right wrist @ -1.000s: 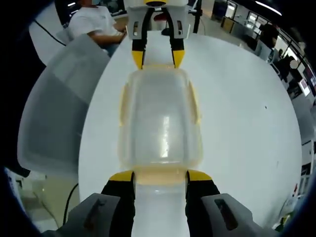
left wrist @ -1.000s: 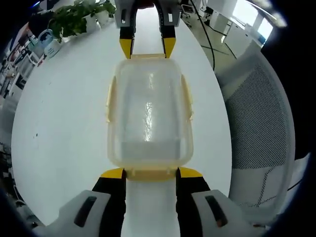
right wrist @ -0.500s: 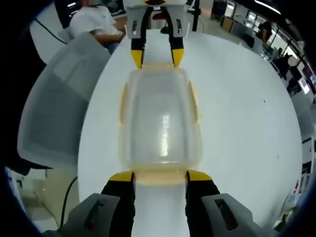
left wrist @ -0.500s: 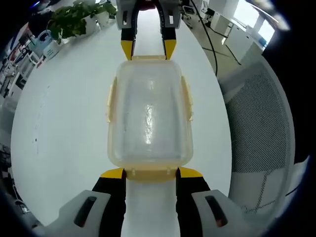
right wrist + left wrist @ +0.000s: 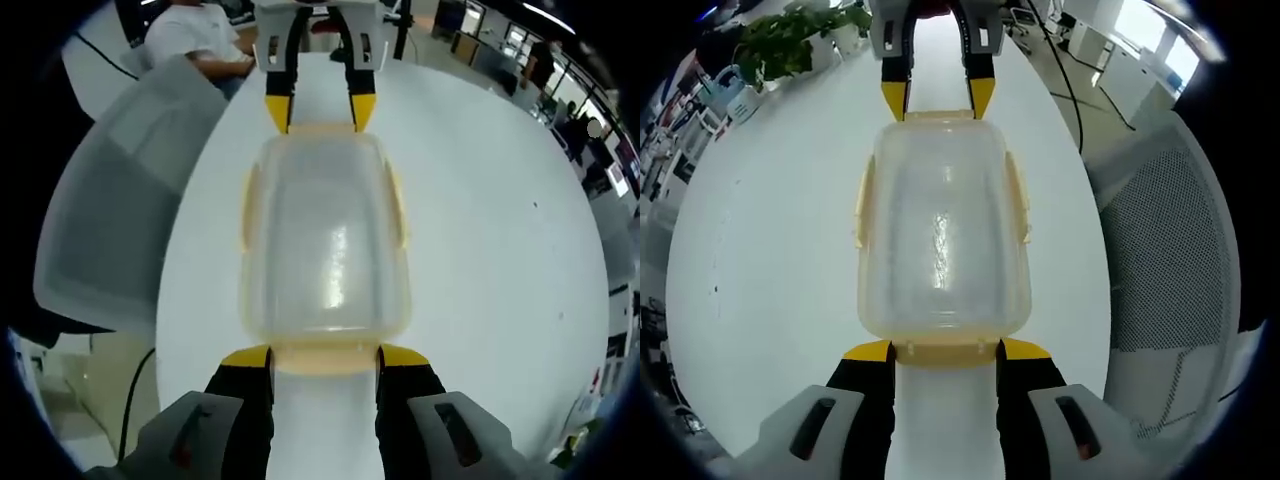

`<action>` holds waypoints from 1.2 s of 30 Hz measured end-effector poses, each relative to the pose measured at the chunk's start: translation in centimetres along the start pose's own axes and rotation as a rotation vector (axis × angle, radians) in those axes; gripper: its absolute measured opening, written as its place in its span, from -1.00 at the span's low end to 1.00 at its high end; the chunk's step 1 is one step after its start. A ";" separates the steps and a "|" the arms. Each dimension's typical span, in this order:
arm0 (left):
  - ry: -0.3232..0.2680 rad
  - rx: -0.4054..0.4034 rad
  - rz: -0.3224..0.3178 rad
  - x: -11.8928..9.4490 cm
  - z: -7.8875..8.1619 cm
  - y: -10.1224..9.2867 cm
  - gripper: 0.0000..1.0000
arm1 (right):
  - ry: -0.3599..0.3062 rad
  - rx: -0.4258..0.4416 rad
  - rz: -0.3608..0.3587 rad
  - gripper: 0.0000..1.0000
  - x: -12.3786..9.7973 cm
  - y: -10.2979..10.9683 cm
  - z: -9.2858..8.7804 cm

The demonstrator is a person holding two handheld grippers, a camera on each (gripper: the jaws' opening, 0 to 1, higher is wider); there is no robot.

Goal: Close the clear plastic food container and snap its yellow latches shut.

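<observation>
The clear plastic container point(image 5: 940, 230) lies lengthwise on the white table point(image 5: 770, 220) with its lid on. Yellow latches point(image 5: 859, 205) run along both long sides and both ends. My left gripper point(image 5: 946, 350) is open, and its yellow tips straddle the near end latch point(image 5: 945, 354). At the far end the right gripper point(image 5: 938, 95) stands the same way. In the right gripper view the container point(image 5: 322, 235) looks the same. My right gripper point(image 5: 324, 357) is open around its near end latch point(image 5: 324, 358), and the left gripper point(image 5: 318, 105) is at the far end.
A grey mesh chair point(image 5: 1170, 230) stands off the table's edge, seen again as the chair point(image 5: 110, 200) in the right gripper view. Potted plants point(image 5: 790, 35) sit at the table's far end. A seated person point(image 5: 195, 40) is beyond the table.
</observation>
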State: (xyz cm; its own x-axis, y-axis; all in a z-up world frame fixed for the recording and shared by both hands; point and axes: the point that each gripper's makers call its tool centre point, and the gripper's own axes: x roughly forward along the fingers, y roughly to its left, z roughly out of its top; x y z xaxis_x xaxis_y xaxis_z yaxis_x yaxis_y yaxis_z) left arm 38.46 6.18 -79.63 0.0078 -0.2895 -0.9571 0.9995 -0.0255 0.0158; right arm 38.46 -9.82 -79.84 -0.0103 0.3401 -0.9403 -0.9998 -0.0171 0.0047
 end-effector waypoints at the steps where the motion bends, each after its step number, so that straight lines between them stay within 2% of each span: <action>1: 0.000 0.000 0.002 0.0 0.0 0.0 -0.24 | -0.004 0.005 -0.001 -0.24 -0.1 0.0 -0.1; 10: 0.007 0.003 0.000 0.5 0.4 -0.1 -0.24 | 0.005 0.007 0.004 -0.24 0.2 0.2 -0.6; 19: 0.007 0.003 0.002 0.4 0.1 0.0 -0.23 | -0.012 0.008 -0.001 -0.24 0.3 0.2 -0.4; 36: -0.004 -0.001 -0.004 0.4 0.1 -0.2 -0.24 | 0.012 -0.005 -0.004 -0.24 0.3 0.2 -0.4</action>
State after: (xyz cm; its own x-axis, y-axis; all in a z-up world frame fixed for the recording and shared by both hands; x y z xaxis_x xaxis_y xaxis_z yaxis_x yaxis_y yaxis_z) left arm 38.30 5.97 -80.00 0.0040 -0.2932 -0.9560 0.9996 -0.0252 0.0119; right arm 38.27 -10.11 -80.26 -0.0060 0.3293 -0.9442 -0.9998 -0.0205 -0.0009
